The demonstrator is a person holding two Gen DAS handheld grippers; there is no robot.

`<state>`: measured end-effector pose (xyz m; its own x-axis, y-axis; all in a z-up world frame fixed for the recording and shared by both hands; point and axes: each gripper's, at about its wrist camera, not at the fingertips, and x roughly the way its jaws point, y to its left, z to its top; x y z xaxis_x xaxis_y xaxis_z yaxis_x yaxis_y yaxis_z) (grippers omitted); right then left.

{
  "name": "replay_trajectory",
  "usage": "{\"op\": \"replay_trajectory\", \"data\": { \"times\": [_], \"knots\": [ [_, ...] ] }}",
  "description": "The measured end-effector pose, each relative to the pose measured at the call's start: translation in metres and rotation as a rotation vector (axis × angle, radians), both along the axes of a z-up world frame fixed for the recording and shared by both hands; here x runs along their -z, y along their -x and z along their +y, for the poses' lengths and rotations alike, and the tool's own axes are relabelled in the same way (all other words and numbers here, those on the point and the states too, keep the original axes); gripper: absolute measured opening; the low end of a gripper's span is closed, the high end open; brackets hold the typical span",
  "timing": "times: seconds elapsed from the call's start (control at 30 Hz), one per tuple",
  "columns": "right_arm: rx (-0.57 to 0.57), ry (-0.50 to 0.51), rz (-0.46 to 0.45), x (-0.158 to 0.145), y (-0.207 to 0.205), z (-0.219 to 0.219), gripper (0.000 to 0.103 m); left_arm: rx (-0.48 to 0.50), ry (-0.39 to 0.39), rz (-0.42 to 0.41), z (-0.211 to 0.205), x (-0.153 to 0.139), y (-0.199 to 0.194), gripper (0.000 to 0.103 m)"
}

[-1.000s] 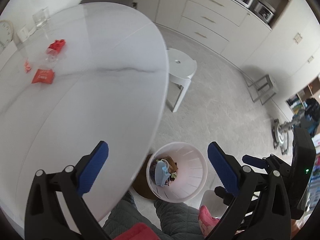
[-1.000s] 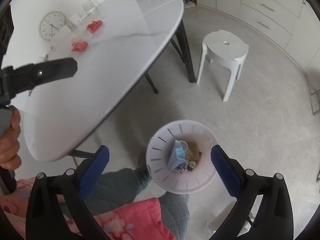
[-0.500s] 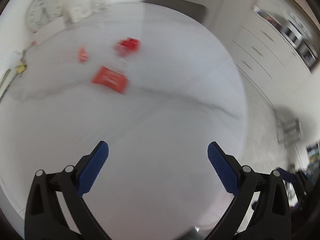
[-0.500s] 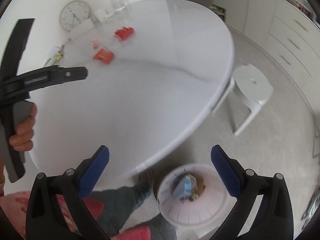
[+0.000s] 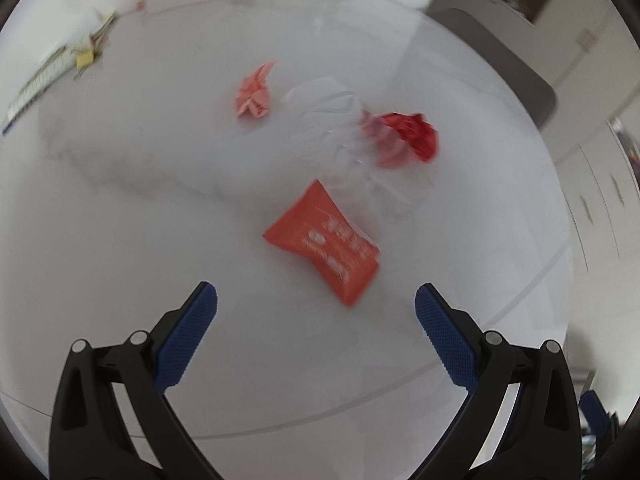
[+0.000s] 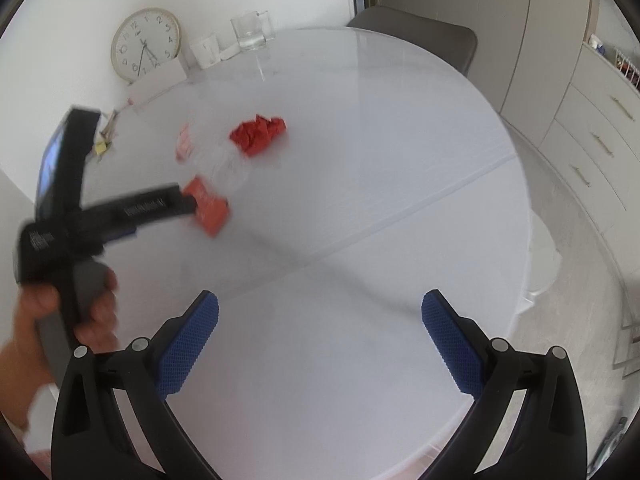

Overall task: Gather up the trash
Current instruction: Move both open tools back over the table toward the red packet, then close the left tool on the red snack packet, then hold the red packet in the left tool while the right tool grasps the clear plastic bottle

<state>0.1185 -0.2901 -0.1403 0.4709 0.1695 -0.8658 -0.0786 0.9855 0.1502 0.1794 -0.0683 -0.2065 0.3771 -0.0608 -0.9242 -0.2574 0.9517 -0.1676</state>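
Observation:
An orange-red packet (image 5: pixel 324 243) lies on the white round table (image 5: pixel 160 264), just ahead of my open, empty left gripper (image 5: pixel 312 304). Beyond it lie a clear plastic wrapper (image 5: pixel 340 128), a crumpled red wrapper (image 5: pixel 408 136) and a small pink wrapper (image 5: pixel 254 94). In the right wrist view the left gripper's finger (image 6: pixel 148 208) hovers at the packet (image 6: pixel 210 206); the red wrapper (image 6: pixel 260 134) lies farther back. My right gripper (image 6: pixel 320 312) is open and empty over the near table.
A wall clock (image 6: pixel 145 44), a glass jug (image 6: pixel 250 30) and a white cup (image 6: pixel 206 50) stand at the table's far edge. A grey chair (image 6: pixel 424 38) is behind the table. Cabinets (image 6: pixel 592 120) line the right side.
Both grippers swung up from the trash bin on the floor to the tabletop. The left gripper moved forward, close to the orange-red packet. Both stayed open.

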Motion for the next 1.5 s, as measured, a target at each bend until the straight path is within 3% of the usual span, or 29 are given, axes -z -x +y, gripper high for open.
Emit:
{"op": "replay_trajectory", "data": {
  "times": [0.3, 0.47, 0.57, 0.73, 1.03, 1.27, 1.5],
  "knots": [
    [0.047, -0.019, 0.003, 0.006, -0.059, -0.008, 0.101, -0.131, 0.014, 0.076, -0.003, 0.030, -0.024, 0.095],
    [0.046, -0.021, 0.010, 0.013, -0.077, -0.016, 0.101, -0.196, -0.019, 0.081, -0.004, 0.037, -0.029, 0.095],
    [0.046, -0.031, 0.019, 0.018, -0.085, -0.019, 0.101, -0.201, -0.030, 0.078, 0.000, 0.040, -0.032, 0.089],
    [0.028, -0.057, 0.028, 0.024, -0.093, -0.019, 0.101, -0.167, -0.039, 0.059, 0.002, 0.037, -0.030, 0.072],
    [-0.022, -0.098, 0.053, 0.029, -0.102, 0.001, 0.101, 0.008, -0.014, 0.016, 0.021, 0.035, -0.031, 0.042],
    [-0.056, -0.117, 0.073, 0.034, -0.103, 0.021, 0.101, 0.112, -0.017, -0.005, 0.027, 0.035, -0.027, 0.037],
    [-0.142, -0.143, 0.078, 0.022, -0.109, 0.058, 0.101, 0.141, -0.006, -0.014, 0.042, 0.027, -0.028, 0.033]
  ]
}}
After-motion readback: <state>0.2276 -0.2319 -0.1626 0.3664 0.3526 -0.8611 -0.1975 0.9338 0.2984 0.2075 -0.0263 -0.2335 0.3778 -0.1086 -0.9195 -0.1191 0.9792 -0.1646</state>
